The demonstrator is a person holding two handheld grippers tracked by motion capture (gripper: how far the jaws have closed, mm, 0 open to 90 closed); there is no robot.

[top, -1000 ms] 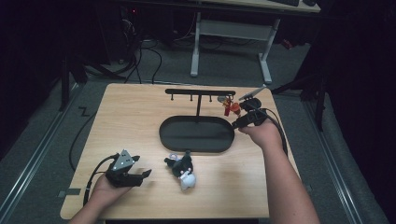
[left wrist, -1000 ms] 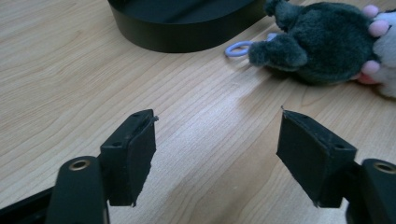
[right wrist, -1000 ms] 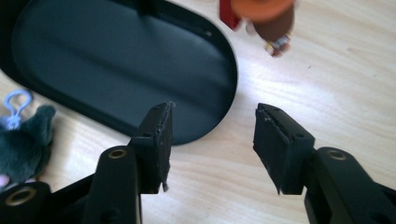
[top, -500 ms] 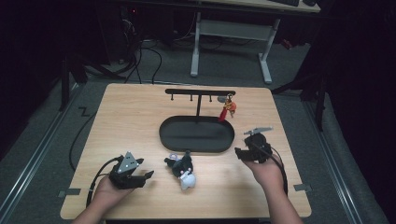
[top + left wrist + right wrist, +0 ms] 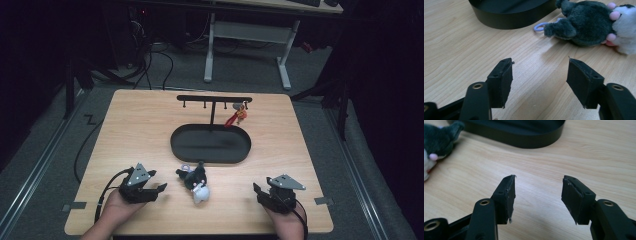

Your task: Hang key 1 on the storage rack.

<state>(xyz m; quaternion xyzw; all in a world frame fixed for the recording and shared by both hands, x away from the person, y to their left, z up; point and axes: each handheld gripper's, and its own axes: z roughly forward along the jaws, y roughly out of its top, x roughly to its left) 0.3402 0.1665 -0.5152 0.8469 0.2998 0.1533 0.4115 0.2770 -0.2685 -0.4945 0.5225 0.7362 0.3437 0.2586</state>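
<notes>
Tray: a black oval tray [image 5: 210, 145] sits at the middle of the wooden table [image 5: 140, 130]; its floor looks bare in the high view.
Rack: a black T-shaped stand [image 5: 214, 101] rises at the tray's far edge, with a row of hooks under its bar; a red key charm [image 5: 236, 116] hangs from a hook near the right end, above the tray's far right rim.
Plush toy: a grey-and-white soft toy [image 5: 195, 182] lies on the table just in front of the tray's near rim, outside it, between the two claws and nearer the left one.
Left claw: the left gripper [image 5: 161, 188] rests at the near left of the table, jaws spread apart with bare wood between them, pointing toward the toy but apart from it.
Right claw: the right gripper [image 5: 258, 190] rests at the near right, jaws likewise spread and holding nothing, well apart from the toy.
Left gripper view: shows the toy's pink paw pads [image 5: 612, 15] and a pale blue loop [image 5: 539, 26] at its end, details too small to read from above; the tray wall [image 5: 509, 20] stands behind.
Right gripper view: shows the tray wall [image 5: 529, 141] ahead and the toy's edge [image 5: 439, 140] at far left.
</notes>
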